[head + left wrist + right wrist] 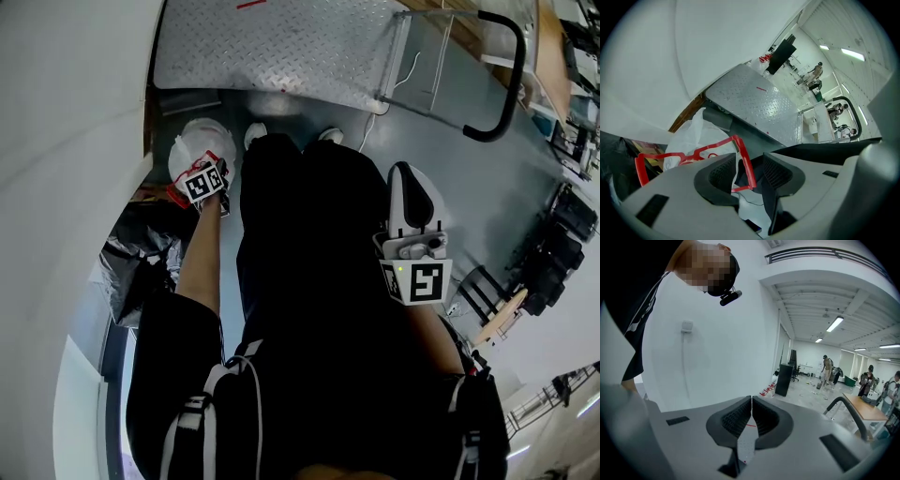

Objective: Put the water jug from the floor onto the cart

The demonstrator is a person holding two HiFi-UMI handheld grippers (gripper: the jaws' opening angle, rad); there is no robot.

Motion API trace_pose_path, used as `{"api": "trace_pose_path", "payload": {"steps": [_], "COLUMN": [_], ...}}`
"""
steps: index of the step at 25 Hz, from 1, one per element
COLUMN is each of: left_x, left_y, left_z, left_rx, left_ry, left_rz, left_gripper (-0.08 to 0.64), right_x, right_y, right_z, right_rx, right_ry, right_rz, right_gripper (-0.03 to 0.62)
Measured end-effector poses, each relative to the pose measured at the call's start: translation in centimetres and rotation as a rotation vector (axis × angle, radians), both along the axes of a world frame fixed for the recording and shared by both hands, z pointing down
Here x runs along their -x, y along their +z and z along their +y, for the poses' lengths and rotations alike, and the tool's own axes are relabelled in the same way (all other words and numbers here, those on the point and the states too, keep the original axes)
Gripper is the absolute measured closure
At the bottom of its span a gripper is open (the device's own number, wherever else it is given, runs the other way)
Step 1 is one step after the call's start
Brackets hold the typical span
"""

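Grey floor (487, 178). Directly on it: a diamond-plate cart (281, 42) ahead of the left gripper (749, 171), a white bag (689, 136) with red handles at its jaws, and a black bag (141, 248) behind, leftward.

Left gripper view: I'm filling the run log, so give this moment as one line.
left gripper open, red handle between jaws | right gripper shut, empty | white bag beside cart

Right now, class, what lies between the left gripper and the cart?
In the left gripper view: a white bag with a red handle, which passes between the open jaws of the left gripper, then grey floor to the cart.
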State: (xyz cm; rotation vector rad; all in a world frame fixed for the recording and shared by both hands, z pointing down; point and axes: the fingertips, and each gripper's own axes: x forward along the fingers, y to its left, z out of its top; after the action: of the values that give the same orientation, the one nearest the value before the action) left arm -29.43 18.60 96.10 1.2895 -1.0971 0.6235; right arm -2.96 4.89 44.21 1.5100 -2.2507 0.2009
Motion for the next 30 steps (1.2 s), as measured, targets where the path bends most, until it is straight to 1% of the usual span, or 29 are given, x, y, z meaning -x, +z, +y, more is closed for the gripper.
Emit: {"api": "trace_pose_path", "payload": {"steps": [3, 11, 16, 19, 22, 24, 25, 26, 27, 30], "left_x": [-0.2, -0.7, -1.5, -1.6, -1.8, -2.0, -2.0, -1.9, -1.9, -1.9], "left_y": [0.7, 2.4, 3.2, 3.7, 4.1, 4.3, 4.4, 4.4, 4.3, 3.8], "left_z": [0.2, 0.1, -0.4, -0.4, 0.0, 0.5, 0.7, 0.8, 1.0, 1.4], "left_rx": [0.007, 0.039, 0.064, 0.08, 0.103, 0.127, 0.142, 0.156, 0.171, 0.201], "left_ry": [0.0, 0.046, 0.036, 0.063, 0.1, 0.122, 0.13, 0.132, 0.129, 0.105], "left_rz": [0.011, 0.02, 0.021, 0.031, 0.046, 0.03, 0.014, 0.001, -0.002, 0.026], "left_gripper": [0.38, 0.381, 0.382, 0.382, 0.382, 0.386, 0.408, 0.455, 0.466, 0.495], "right_x": [-0.1, -1.9, -2.0, -2.0, -2.4, -2.5, -2.5, -2.4, -2.4, -2.6], "right_y": [-0.1, -0.5, 0.1, 0.2, 0.3, 0.4, 0.3, 0.1, 0.0, -0.4], "right_z": [0.0, 0.2, -0.2, -0.5, -0.6, -0.9, -1.1, -1.3, -1.5, -1.9], "right_rx": [-0.009, -0.001, 0.013, 0.012, 0.009, 0.008, 0.007, 0.004, 0.002, 0.003], "right_ry": [0.006, 0.059, 0.054, 0.053, 0.074, 0.08, 0.077, 0.072, 0.068, 0.075], "right_rz": [0.017, 0.06, 0.062, 0.061, 0.066, 0.068, 0.069, 0.07, 0.071, 0.069], "right_gripper": [0.572, 0.572, 0.572, 0.572, 0.572, 0.572, 0.572, 0.572, 0.572, 0.572]}}
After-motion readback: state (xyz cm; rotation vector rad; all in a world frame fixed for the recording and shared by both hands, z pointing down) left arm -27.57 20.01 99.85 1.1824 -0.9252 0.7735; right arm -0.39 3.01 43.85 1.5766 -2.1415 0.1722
